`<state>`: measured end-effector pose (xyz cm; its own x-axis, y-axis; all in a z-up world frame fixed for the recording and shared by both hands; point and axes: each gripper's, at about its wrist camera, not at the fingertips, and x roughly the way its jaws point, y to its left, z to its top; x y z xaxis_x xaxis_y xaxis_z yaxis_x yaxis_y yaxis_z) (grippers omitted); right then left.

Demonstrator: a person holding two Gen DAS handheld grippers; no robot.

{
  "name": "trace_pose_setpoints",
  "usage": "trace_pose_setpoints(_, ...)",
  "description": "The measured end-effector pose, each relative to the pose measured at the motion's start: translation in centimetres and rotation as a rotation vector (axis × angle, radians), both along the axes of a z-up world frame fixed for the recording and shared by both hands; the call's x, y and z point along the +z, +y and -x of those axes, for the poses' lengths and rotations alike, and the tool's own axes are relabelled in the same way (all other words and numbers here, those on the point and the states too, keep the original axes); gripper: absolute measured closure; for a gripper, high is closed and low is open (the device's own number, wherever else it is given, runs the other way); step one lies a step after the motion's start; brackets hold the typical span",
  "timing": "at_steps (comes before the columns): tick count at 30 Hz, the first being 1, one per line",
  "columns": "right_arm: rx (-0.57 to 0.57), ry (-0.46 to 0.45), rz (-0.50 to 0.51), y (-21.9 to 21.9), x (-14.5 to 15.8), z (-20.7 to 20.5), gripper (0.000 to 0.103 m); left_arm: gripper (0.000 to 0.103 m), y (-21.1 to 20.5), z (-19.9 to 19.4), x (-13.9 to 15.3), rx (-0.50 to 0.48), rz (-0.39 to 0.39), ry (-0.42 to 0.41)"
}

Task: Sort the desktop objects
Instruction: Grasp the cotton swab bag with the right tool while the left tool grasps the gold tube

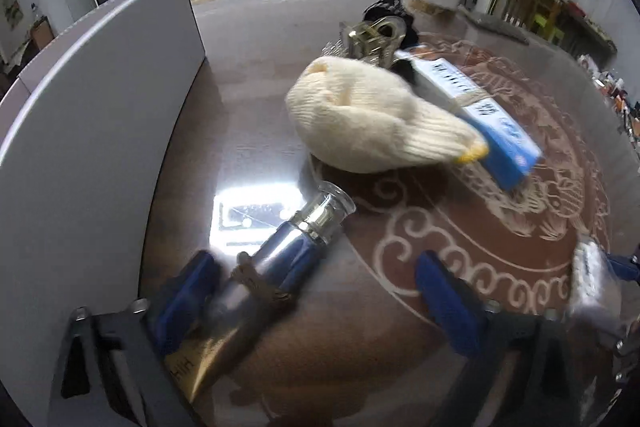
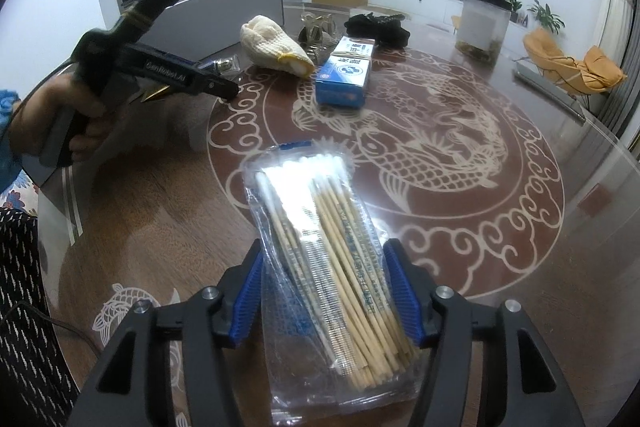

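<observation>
My left gripper [image 1: 316, 287] stands open over the brown patterned table [image 1: 460, 227]. A silver and gold tube with a clear cap [image 1: 288, 251] lies slantwise between its jaws, close to the left pad and well apart from the right one. A hand holds that gripper [image 2: 216, 83] at the upper left of the right wrist view. My right gripper [image 2: 326, 291] is open around a clear bag of cotton swabs [image 2: 324, 247] that lies flat on the table. The bag's loose plastic edges just reach both pads.
A cream knit glove [image 1: 372, 119] partly covers a blue and white box [image 1: 492, 119], with metal clips [image 1: 372, 39] and black cloth [image 2: 376, 27] behind. A tall grey bin wall [image 1: 100, 107] stands on the left. A clear container [image 2: 482, 23] is at the far right.
</observation>
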<state>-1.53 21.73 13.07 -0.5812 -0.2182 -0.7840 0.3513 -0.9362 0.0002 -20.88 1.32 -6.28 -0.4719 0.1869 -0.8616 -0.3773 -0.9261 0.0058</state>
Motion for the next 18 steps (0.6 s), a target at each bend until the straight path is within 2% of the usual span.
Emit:
trace_pose_setpoints(2,0.000,0.000,0.000,0.0,0.0,0.0,0.044,0.058,0.0,-1.5,0.5,0.019,-0.010,0.015)
trace_pose_setpoints(4,0.000,0.000,0.000,0.0,0.0,0.0,0.044,0.074,0.3,-3.2,0.7,0.052,-0.015,0.010)
trace_pose_setpoints(7,0.000,0.000,-0.001,0.0,0.0,0.0,0.044,0.074,0.5,-6.3,0.8,0.151,-0.057,-0.009)
trace_pose_setpoints(9,-0.001,0.001,-0.002,0.0,0.0,0.0,0.043,0.074,1.0,-7.8,0.9,0.180,-0.085,-0.014)
trace_pose_setpoints(10,-0.004,0.001,-0.004,0.0,0.0,0.0,0.042,0.073,1.3,-8.6,0.9,0.179,-0.086,-0.010)
trace_pose_setpoints(12,-0.011,-0.001,-0.006,0.1,-0.1,0.1,0.040,0.061,2.4,-10.3,0.7,0.146,-0.060,0.022)
trace_pose_setpoints(14,-0.023,-0.003,-0.009,0.2,-0.2,0.1,0.033,0.020,3.1,-11.0,0.2,0.114,-0.013,0.037)
trace_pose_setpoints(15,-0.032,-0.009,-0.006,0.4,-0.3,0.2,0.030,0.015,3.1,-11.2,0.0,0.109,-0.008,0.047)
trace_pose_setpoints(18,-0.053,-0.016,0.006,0.8,-0.3,0.5,0.022,0.011,2.7,-11.4,0.1,0.107,-0.018,0.065)
